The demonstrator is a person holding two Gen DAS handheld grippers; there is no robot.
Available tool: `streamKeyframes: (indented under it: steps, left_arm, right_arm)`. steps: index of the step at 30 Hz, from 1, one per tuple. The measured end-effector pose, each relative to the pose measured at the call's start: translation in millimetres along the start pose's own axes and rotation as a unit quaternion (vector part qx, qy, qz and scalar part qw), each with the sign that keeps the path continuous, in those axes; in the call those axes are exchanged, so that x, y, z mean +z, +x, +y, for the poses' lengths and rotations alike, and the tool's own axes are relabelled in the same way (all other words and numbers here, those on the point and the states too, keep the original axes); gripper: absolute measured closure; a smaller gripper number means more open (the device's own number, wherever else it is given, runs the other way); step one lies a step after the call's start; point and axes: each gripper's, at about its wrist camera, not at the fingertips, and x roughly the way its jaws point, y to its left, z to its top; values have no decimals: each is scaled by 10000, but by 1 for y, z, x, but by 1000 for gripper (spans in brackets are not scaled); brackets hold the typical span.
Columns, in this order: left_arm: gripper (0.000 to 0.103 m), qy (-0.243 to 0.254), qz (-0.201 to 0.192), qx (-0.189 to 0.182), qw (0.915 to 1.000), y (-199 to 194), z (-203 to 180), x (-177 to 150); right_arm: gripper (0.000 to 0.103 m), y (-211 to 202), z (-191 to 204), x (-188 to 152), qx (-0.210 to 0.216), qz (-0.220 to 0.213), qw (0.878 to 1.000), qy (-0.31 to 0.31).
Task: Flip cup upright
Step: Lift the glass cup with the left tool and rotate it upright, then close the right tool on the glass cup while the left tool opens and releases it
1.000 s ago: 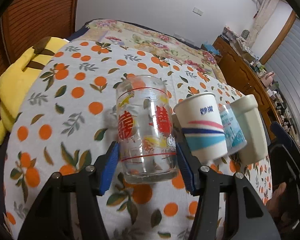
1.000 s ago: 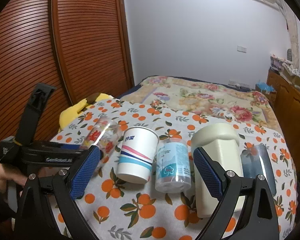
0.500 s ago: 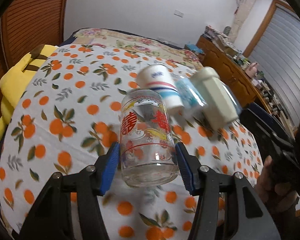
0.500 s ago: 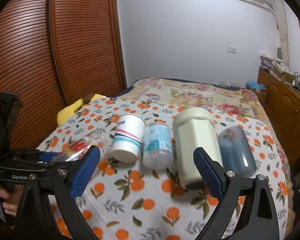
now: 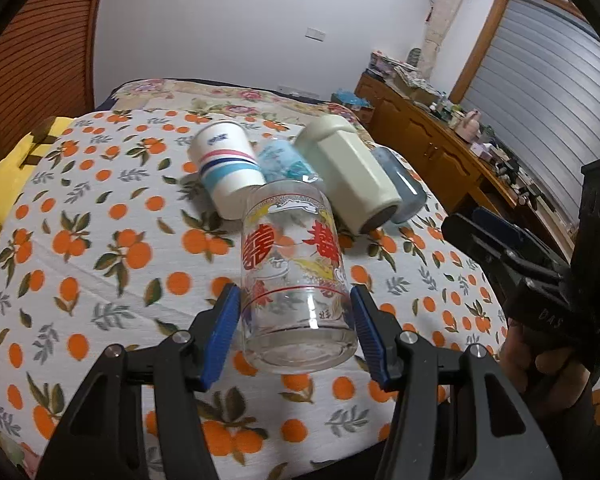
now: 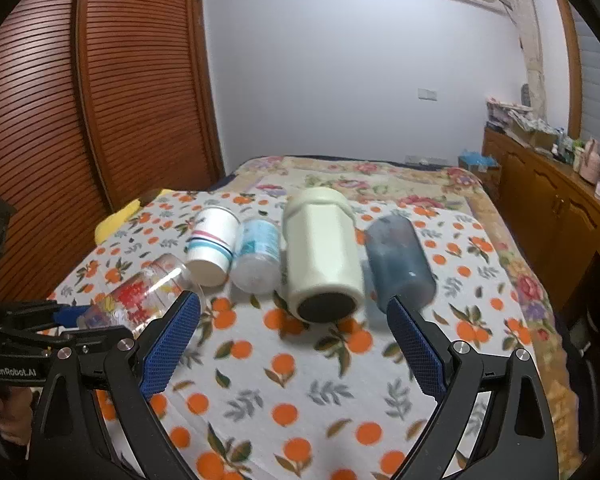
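Left gripper [image 5: 296, 328] jaws are clamping the printed glass cup [image 5: 294, 276] near its base, lifted and tilted above the orange-print bedspread [image 5: 100, 264]; right gripper [image 6: 294, 340] jaws are gaping wide, empty.

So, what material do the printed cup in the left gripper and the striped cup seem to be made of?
The printed cup looks like clear, glossy glass: the orange-patterned cloth shows through it and its thick base glints. The striped cup looks like matt white paper with printed bands, though thin plastic is possible. The left gripper grips the glass near its base.

"GenRobot.AI" on left tongs [image 6: 62, 316]; "囍" on glass [image 5: 296, 272].
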Motion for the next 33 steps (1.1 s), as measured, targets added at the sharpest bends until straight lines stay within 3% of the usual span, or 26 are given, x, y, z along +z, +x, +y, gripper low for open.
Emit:
streamKeyframes:
  steps: [13, 18, 25, 33]
  left_arm:
    - [48, 364, 241, 94, 9990, 27, -34, -15]
    - [47, 355, 610, 140, 9974, 42, -32, -23]
    - [43, 536, 308, 301, 9976, 28, -34, -19]
    - [40, 395, -68, 336, 9986, -5, -13, -18]
  right_arm:
    - [7, -8, -26, -27, -103, 191, 9993, 296]
    - [7, -2, -24, -29, -43, 300, 9991, 287]
    - [7, 3, -16, -31, 50, 401, 9987, 297]
    - [7, 12, 4, -28, 361, 592, 9970, 343]
